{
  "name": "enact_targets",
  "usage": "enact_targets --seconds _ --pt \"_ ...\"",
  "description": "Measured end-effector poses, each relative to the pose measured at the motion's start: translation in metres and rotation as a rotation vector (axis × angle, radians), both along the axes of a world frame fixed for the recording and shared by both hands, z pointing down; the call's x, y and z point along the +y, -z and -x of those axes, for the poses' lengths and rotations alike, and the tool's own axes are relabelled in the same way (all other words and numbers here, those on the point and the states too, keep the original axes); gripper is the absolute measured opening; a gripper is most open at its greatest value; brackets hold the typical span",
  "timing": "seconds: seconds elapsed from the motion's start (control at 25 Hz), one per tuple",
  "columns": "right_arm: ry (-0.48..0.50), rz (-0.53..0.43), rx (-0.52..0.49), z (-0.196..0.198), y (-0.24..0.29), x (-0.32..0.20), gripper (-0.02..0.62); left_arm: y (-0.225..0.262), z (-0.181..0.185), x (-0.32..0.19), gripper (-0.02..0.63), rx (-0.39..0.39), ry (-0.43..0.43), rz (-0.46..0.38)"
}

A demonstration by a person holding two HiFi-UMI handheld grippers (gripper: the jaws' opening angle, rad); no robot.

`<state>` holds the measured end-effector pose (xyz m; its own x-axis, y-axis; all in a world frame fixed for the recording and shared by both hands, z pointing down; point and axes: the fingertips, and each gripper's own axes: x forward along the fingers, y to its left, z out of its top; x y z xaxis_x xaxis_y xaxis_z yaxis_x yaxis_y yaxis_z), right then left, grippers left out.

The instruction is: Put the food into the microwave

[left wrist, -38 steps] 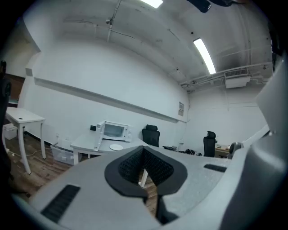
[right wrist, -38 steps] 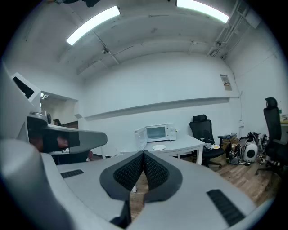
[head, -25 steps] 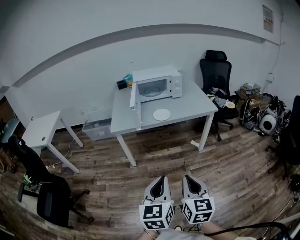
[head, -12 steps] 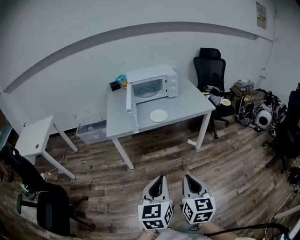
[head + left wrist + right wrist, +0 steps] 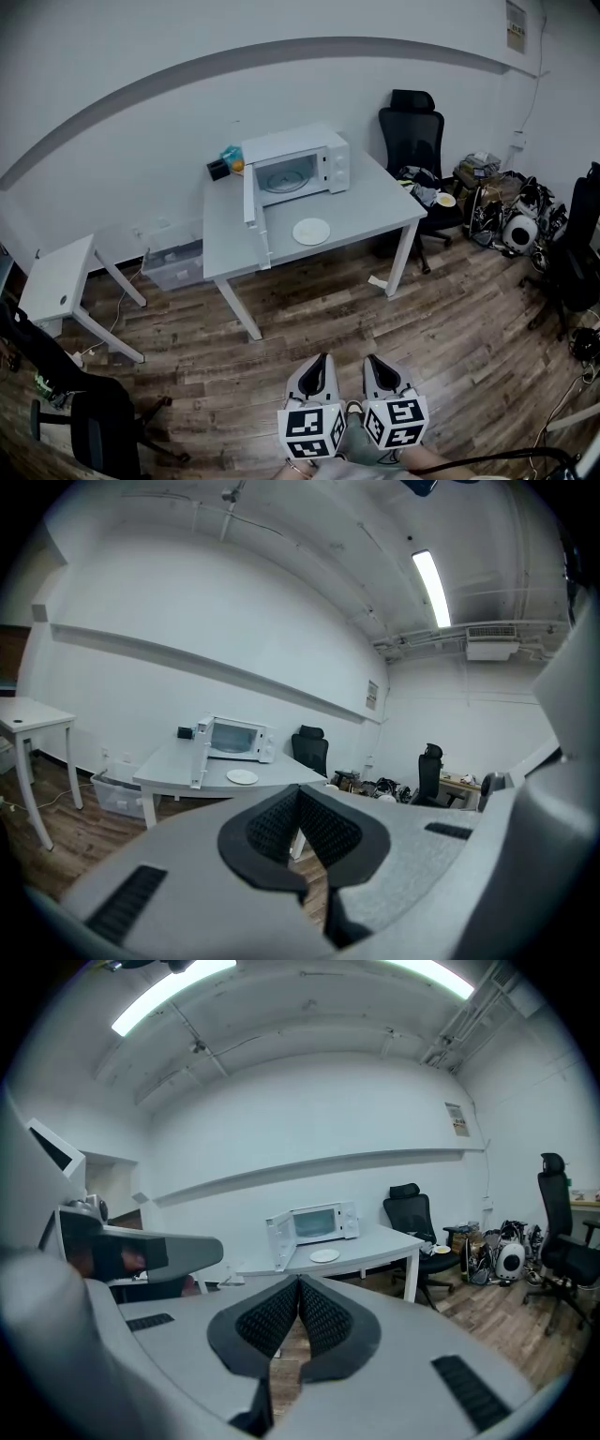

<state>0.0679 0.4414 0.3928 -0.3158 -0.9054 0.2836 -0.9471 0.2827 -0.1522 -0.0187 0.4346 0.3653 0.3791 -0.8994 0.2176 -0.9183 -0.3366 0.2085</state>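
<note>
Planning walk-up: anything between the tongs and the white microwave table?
Head view: only bare wood-plank floor between left tongs, right tongs and white table; white scrap by its leg.

Plate (image 5: 311,231) before microwave (image 5: 292,166) on table (image 5: 366,214)

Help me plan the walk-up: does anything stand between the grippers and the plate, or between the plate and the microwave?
Nothing visible does. Bare floor alone separates the left gripper and right gripper, both shut, from the table; the plate lies before the microwave, its door swung open leftward.
</note>
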Motion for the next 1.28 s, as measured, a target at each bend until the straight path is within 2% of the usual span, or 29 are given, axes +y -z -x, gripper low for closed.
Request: enact_targets --seconds 0.52,0.96,1.28 --pt "0.034 0.012 0.026 -0.004 -0.002 -0.068 0.015 -0.001 -0.002 -0.066 0.002 0.013 0.041 -0.003" --pt "0.053 0.015 0.023 -0.024 0.002 -0.136 0.015 0.001 -0.021 -0.131 0.002 0.005 0.058 0.001" --pt "0.083 0.007 0.005 -0.036 0.001 -0.187 0.015 0.003 -0.032 -0.178 0.002 -0.014 0.102 -0.014"
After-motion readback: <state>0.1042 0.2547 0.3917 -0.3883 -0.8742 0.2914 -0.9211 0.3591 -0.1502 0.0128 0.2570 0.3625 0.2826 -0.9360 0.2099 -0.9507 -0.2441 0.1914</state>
